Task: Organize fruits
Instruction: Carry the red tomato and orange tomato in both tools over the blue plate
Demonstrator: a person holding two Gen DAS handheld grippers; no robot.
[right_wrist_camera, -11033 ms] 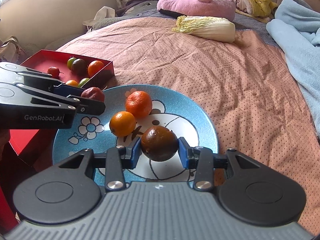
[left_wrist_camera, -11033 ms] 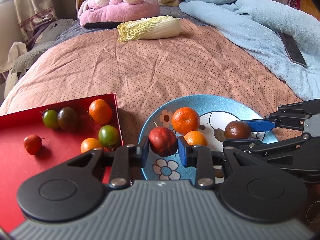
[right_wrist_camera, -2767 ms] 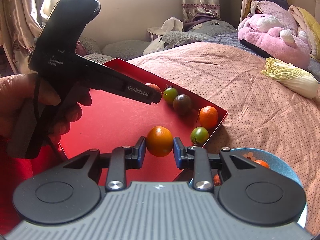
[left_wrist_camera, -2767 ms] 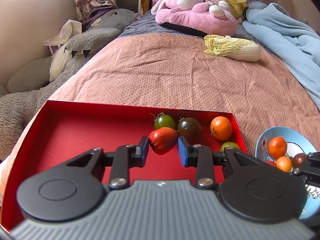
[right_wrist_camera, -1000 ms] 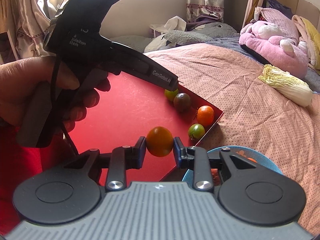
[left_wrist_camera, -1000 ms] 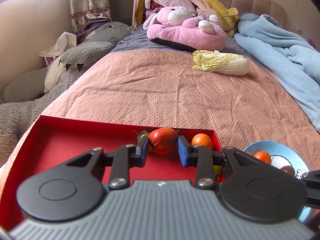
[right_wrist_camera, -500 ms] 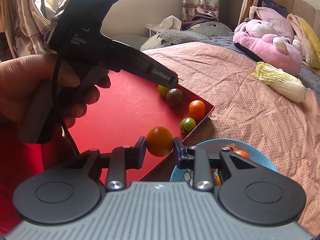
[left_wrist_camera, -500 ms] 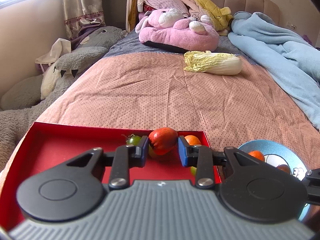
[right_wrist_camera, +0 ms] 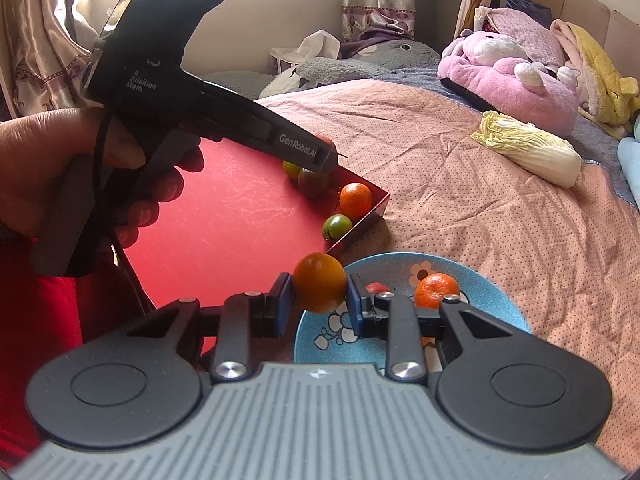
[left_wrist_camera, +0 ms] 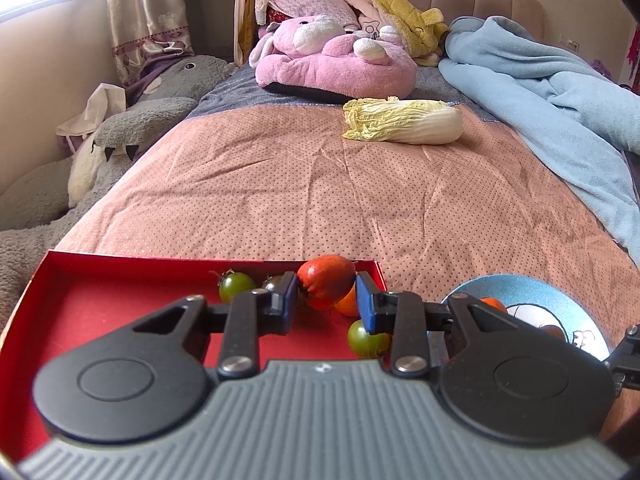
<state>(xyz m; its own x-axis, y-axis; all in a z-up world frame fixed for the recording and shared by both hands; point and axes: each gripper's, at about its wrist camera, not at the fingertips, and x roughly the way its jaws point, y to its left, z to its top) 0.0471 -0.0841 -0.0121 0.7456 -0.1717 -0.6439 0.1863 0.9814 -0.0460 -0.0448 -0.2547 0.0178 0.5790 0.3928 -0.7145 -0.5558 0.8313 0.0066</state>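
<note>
My left gripper [left_wrist_camera: 326,296] is shut on a red tomato [left_wrist_camera: 326,281], held above the far right corner of the red tray [left_wrist_camera: 104,296]. In the tray lie a green tomato [left_wrist_camera: 236,286], a dark one half hidden behind the finger, an orange fruit [left_wrist_camera: 347,305] and another green tomato [left_wrist_camera: 366,338]. My right gripper [right_wrist_camera: 319,302] is shut on an orange tomato [right_wrist_camera: 319,282], held over the near edge of the red tray [right_wrist_camera: 224,220] and the rim of the blue plate [right_wrist_camera: 492,292]. The plate holds a mandarin [right_wrist_camera: 436,290] and a red fruit [right_wrist_camera: 376,288].
A person's hand [right_wrist_camera: 52,172] holds the left gripper's handle over the tray. A napa cabbage [left_wrist_camera: 402,126], a pink plush [left_wrist_camera: 336,60] and a blue blanket [left_wrist_camera: 560,92] lie farther up the pink bedspread [left_wrist_camera: 320,200]. A grey plush [left_wrist_camera: 132,136] lies at the left edge.
Both grippers have drifted right with their tomatoes. The right one now hangs at the plate's rim, and more of the blue plate shows in both views.
</note>
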